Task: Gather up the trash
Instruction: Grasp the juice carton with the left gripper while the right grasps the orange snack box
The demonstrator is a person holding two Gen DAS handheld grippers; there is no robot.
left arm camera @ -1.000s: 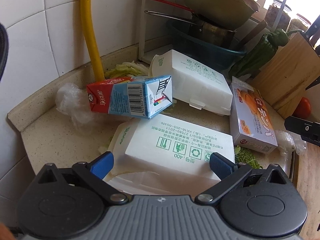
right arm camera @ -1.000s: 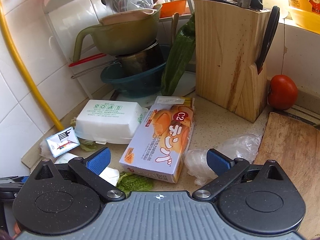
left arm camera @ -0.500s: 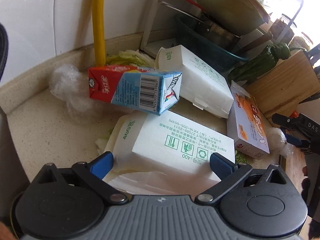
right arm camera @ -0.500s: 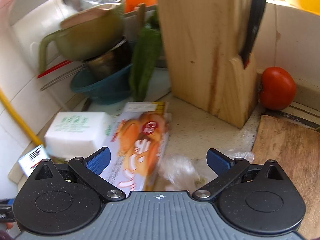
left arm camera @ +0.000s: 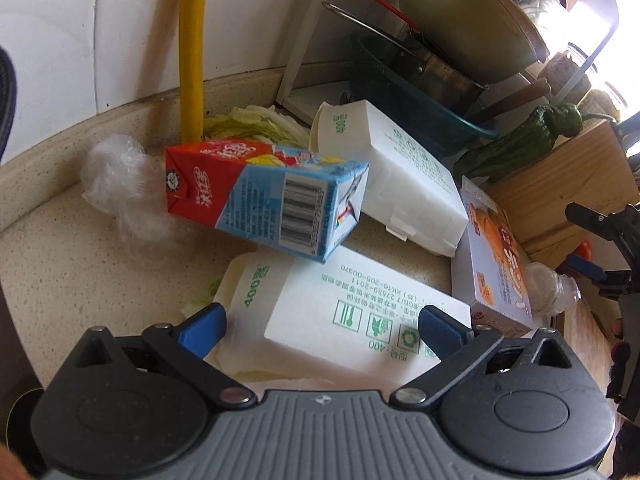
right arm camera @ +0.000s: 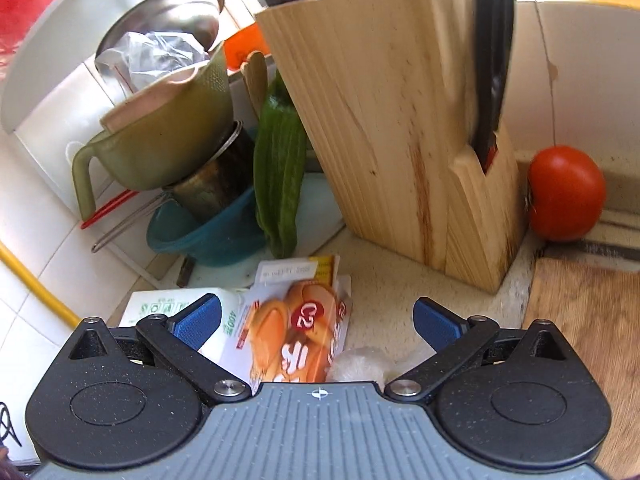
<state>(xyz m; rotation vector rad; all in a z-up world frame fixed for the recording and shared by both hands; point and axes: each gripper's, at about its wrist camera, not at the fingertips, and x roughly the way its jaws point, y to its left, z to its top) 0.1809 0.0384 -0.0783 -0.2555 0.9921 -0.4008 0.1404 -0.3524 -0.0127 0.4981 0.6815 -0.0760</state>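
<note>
Home kitchen: knife block (right arm camera: 400, 128), stacked pots (left arm camera: 460, 36), tiled wall (left arm camera: 80, 32).

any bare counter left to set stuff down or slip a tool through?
Two free patches: bare counter left of the milk carton, in front of the crumpled plastic wrap; and the strip between the snack box and the knife block. The wooden board looks clear too. Crowded: the foam boxes and carton in the middle.
</note>
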